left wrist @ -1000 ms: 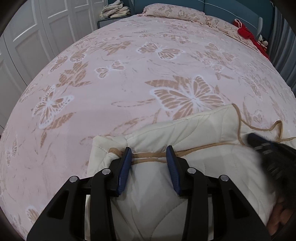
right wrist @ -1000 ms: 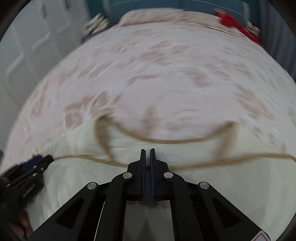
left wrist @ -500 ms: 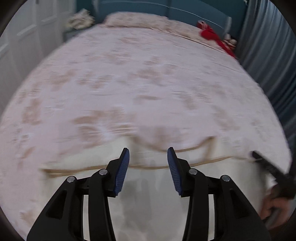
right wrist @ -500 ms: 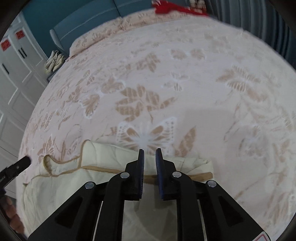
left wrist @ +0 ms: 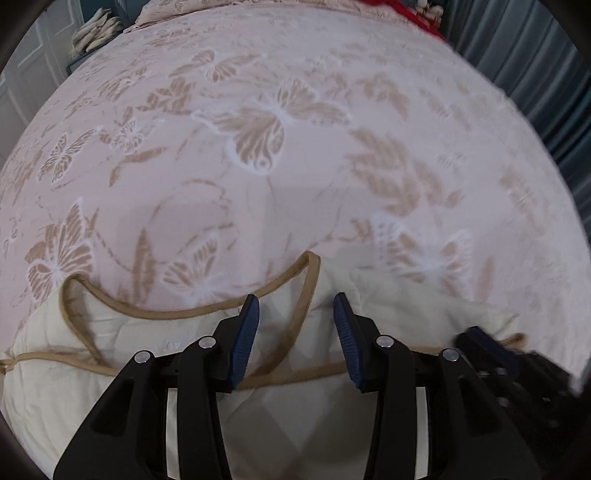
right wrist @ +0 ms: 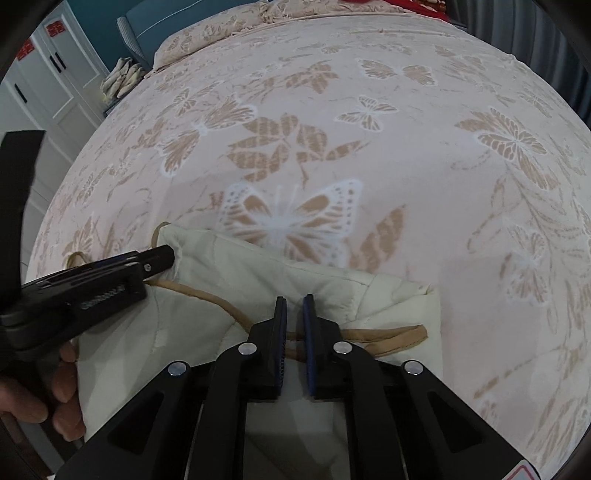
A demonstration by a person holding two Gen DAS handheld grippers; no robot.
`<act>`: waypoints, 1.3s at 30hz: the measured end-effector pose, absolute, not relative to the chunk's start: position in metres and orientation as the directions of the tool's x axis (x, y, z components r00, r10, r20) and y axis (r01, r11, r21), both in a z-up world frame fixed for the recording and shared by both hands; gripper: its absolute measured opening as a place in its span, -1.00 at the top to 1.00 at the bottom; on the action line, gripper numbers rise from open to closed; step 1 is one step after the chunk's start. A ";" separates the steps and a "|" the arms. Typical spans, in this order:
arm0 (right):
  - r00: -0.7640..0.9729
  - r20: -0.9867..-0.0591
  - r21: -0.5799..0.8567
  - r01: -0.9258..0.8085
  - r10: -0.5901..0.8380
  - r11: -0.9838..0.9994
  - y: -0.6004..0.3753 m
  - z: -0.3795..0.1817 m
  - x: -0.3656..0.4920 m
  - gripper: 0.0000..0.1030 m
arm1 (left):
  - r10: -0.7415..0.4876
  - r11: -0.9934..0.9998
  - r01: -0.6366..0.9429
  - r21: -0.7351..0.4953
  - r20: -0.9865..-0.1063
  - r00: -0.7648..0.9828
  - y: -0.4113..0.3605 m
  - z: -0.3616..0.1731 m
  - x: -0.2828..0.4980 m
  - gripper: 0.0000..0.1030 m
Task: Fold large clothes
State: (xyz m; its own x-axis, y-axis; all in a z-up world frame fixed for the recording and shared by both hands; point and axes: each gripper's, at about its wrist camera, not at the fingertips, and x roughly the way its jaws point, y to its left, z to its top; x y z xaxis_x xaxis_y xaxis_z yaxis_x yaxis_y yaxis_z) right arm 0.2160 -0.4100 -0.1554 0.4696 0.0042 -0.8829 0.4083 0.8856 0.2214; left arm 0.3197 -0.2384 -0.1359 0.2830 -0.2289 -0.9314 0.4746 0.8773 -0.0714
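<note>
- Showing a cream quilted garment (left wrist: 406, 306) bunched at the near edge of a bed (left wrist: 295, 166), partly folded, with layers lying one over another.
- Looking soft, padded and fairly light; likely flopping and sagging when lifted rather than holding any shape, and too bulky to crease sharply.
- Tracing a tan binding (left wrist: 166, 314) along the garment's edges, looping in a curve like a neckline; judging this firmer edge and the corners to be the best places for taking hold, since a pinch in the puffy middle would probably be catching one layer only.
- Holding the left gripper (left wrist: 294, 297) just above the garment with its blue pads well apart, framing a strand of binding but pressing on nothing.
- Bringing the right gripper (right wrist: 294, 298) almost together, having just been closing, leaving only a narrow slit with the binding running across it; seeming to be pinching that edge near the garment's right corner.
- Showing a hand (right wrist: 55, 391) wrapped around the left gripper's handle at the left of the right wrist view.
- Spreading across the bed a pale pink bedspread printed with tan and white butterflies, soft and giving, so likely yielding under any pressing.
- Glimpsing beyond it a matching pillow (right wrist: 221, 33), a teal headboard (right wrist: 147, 18), white wardrobe doors (right wrist: 55, 92), grey-blue curtains (left wrist: 535, 74) and something red (left wrist: 406, 11).
</note>
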 end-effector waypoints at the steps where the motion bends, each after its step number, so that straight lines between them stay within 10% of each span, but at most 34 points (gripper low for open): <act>1: 0.471 -0.882 0.224 0.409 0.005 0.885 -0.411 -0.157 0.215 0.94 | -0.224 0.879 0.472 -0.068 -0.933 0.283 -0.239 -0.139 0.320 0.20; 29: 0.552 -0.830 0.244 0.493 -0.083 0.835 -0.420 -0.162 0.193 1.00 | -0.195 0.875 0.484 0.033 -0.890 0.412 -0.237 -0.145 0.301 0.18; 39: 0.568 -0.802 0.195 0.539 -0.183 0.819 -0.418 -0.119 0.123 0.82 | -0.061 0.947 0.304 0.107 -0.866 0.496 -0.086 -0.101 0.285 0.18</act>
State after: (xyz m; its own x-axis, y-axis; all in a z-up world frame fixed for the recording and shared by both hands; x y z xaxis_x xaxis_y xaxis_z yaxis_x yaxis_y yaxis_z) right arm 0.1232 -0.4180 -0.1186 0.5681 -0.1826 -0.8025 0.5391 0.8193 0.1952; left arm 0.2852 -0.0855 -0.1006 0.4964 -0.0615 -0.8659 0.3044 0.9465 0.1072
